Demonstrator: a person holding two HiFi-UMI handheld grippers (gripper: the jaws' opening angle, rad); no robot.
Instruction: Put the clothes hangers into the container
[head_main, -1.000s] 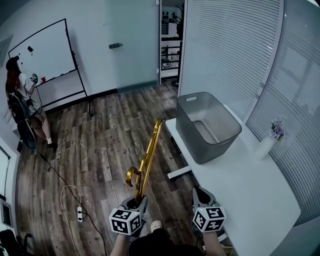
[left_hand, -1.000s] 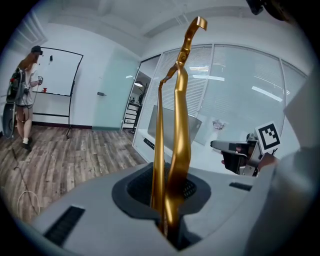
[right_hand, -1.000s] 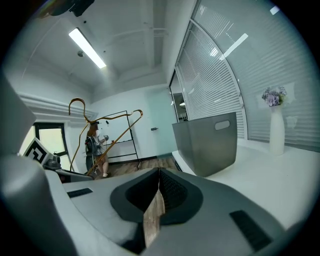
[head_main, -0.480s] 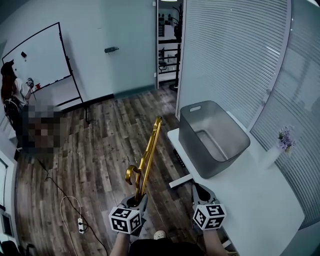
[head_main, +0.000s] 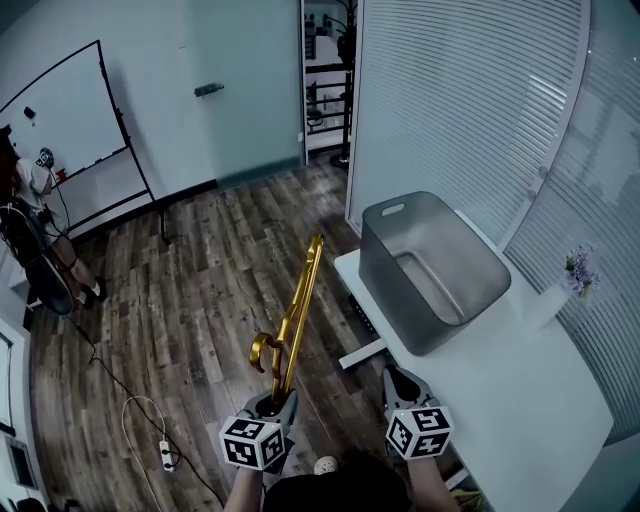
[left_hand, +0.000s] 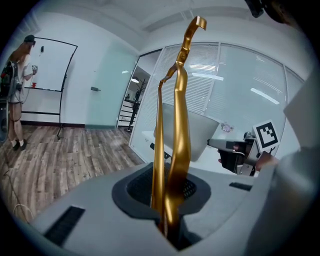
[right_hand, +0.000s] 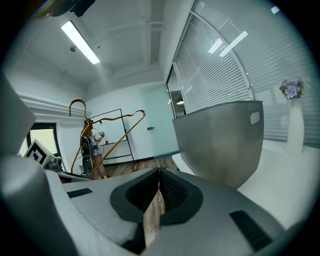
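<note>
Count: one gold hanger (head_main: 297, 305), one grey container (head_main: 385, 265) standing on the white surface (head_main: 500, 390), two grippers | hanger: pinched at one end in the left gripper (head_main: 272, 403) jaws, held over the floor left of the surface, apart from the container; long axis directed away and upward (hook curled near the jaws) | right gripper (head_main: 398, 385): jaws pressed together, nothing held | gripped end concealed by the jaws.

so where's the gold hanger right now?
Head view, left of centre: the gold hanger stands clamped in the left gripper over the wood floor, short of the table and grey container to its right.
</note>
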